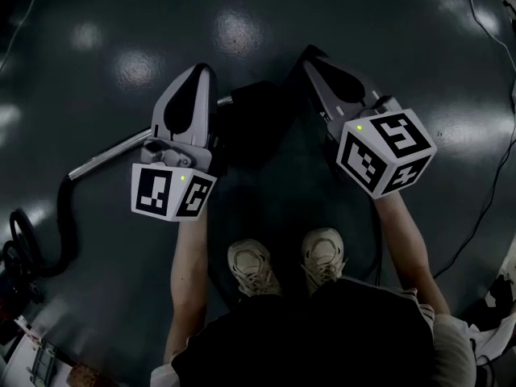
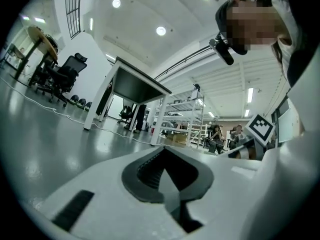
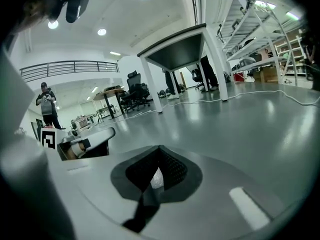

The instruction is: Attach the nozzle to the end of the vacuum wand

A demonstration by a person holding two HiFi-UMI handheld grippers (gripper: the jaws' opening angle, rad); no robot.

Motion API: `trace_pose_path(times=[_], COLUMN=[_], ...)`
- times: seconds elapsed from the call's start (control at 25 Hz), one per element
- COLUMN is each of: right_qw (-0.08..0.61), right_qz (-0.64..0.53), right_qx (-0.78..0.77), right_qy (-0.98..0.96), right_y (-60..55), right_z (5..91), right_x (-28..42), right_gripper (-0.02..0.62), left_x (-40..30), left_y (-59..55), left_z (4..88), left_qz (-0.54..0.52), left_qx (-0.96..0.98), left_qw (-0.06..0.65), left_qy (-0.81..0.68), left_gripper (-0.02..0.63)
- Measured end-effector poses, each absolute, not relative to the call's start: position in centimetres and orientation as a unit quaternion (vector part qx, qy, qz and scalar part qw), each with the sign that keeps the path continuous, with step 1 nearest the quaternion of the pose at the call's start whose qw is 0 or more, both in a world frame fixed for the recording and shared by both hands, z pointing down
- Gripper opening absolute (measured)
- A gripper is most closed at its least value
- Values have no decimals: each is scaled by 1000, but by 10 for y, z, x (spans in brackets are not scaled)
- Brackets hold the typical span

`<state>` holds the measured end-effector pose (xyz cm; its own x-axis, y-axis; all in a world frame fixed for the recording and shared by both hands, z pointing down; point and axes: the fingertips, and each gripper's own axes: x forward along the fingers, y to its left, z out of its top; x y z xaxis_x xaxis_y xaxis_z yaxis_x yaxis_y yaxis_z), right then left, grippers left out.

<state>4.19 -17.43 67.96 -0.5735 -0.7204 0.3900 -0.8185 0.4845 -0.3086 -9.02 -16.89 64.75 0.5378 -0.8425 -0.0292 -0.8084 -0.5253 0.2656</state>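
L gripper (image 1: 197,74) and R gripper (image 1: 311,56) nearest, both shut tight on nothing, held above floor (image 1: 403,71). Under L jaws, well below, vacuum wand (image 1: 113,153) lies on floor; its end meets dark shape (image 1: 258,115) btwn grippers, maybe nozzle, too dim to tell. Black hose (image 1: 68,232) at left, shoes (image 1: 254,268) below.

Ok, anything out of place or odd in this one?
Nothing stands out. The vacuum wand lies on the floor, hose curling left; left hand-held gripper and right hand-held gripper are shut, empty.
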Motion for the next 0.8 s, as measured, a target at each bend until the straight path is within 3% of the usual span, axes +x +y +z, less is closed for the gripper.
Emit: trace_pose_path(times=[0.24,0.36,0.56,0.8], right_qw=[111,121,148,141], right_qz=[212,237,244,232], right_qx=[473,461,468,470], right_qy=[-848,-846,-837,-840], right_y=[-202,-209,-203,-184], right_z=[657,610,463,170], right_x=[45,41,44,25], right_gripper=[8,8,8,8], left_x=[-106,-107,-116,-119], left_y=[-194,-210,-198,-166], left_z=[636,584,424,142], left_qz=[-54,-51,-61,-70], left_qx=[865,866,847,839], left_qw=[88,117,147,157], left_qy=[-490,-484,-507,-517], left_gripper=[2,2,2,2])
